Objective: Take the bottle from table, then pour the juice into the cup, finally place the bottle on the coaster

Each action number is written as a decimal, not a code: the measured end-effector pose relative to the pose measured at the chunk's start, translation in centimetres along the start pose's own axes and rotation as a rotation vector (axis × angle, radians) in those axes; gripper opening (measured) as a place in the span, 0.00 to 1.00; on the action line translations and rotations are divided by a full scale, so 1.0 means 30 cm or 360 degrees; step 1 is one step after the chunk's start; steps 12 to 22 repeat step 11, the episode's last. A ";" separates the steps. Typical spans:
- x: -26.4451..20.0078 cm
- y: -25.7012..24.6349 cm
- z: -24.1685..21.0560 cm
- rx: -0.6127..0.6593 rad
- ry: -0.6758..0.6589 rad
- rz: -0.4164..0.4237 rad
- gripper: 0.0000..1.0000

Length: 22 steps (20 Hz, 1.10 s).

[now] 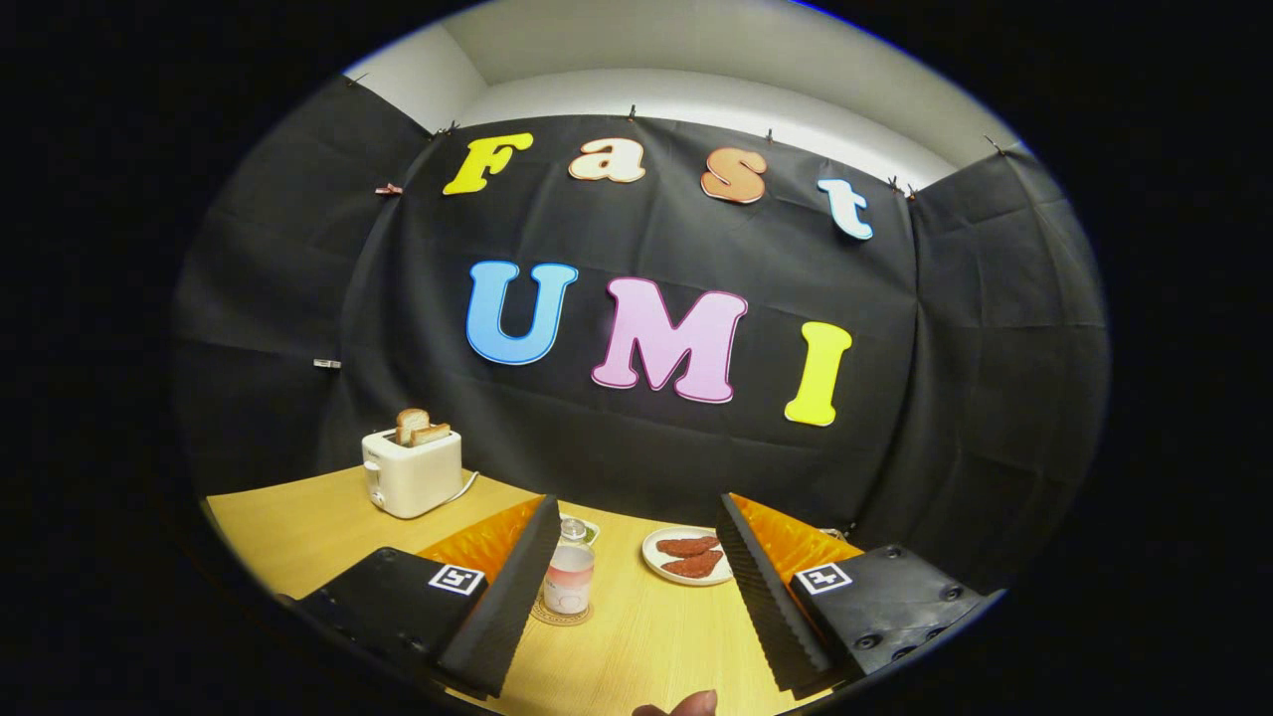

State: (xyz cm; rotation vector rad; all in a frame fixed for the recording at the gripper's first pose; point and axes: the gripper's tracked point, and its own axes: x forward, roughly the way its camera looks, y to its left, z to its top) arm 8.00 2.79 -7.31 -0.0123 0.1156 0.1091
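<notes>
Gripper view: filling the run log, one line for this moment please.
gripper: open, empty | bottle: on coaster, between fingers | plate: beyond

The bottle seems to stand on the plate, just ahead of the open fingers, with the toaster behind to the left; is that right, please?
Not quite. In the gripper view the bottle stands on a coaster, not on the plate, which holds food off to its right. The rest holds: the gripper is open, the bottle sits just ahead by its left finger, and the toaster stands behind to the left.
</notes>
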 end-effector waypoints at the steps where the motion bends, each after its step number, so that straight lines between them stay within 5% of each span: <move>1: -0.025 0.000 0.011 0.0002 -0.0002 -0.0008 0.97; 22: -0.152 -0.048 0.070 0.0058 0.0011 -0.0136 0.98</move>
